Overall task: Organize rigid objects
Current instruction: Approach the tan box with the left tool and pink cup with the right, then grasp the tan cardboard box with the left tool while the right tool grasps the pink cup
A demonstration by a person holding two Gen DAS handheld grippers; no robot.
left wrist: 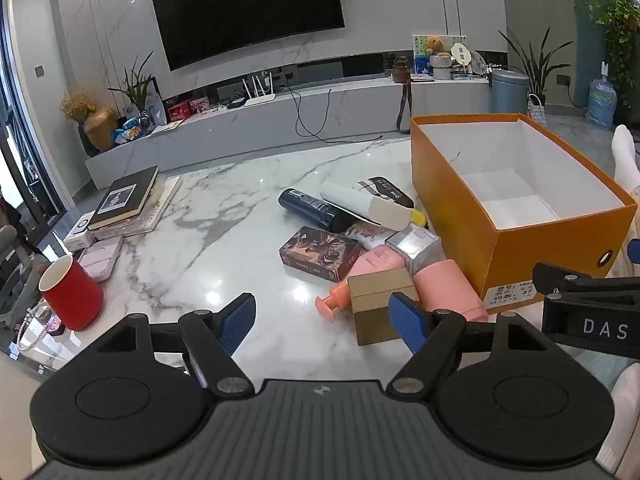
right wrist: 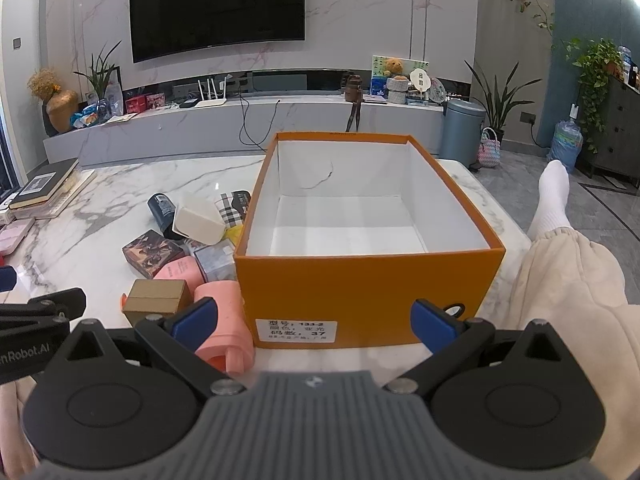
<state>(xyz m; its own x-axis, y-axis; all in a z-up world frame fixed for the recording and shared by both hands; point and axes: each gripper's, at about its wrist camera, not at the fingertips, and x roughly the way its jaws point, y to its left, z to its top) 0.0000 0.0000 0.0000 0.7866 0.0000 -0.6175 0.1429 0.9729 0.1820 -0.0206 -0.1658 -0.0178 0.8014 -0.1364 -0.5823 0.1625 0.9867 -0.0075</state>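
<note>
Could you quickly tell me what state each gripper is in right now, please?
Left gripper: open, holding nothing.
Right gripper: open, holding nothing.

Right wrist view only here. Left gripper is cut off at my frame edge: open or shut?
Observer: The left gripper is open, with nothing between its pads.
Operator: Anything on the table further left than my frame shows?
Observer: A red cup stands upright near the table's edge, nearer than the books.
Operator: Dark bottle behind the white box: standing?
Observer: No, the dark bottle lies on its side, with the white box lying against it.
</note>
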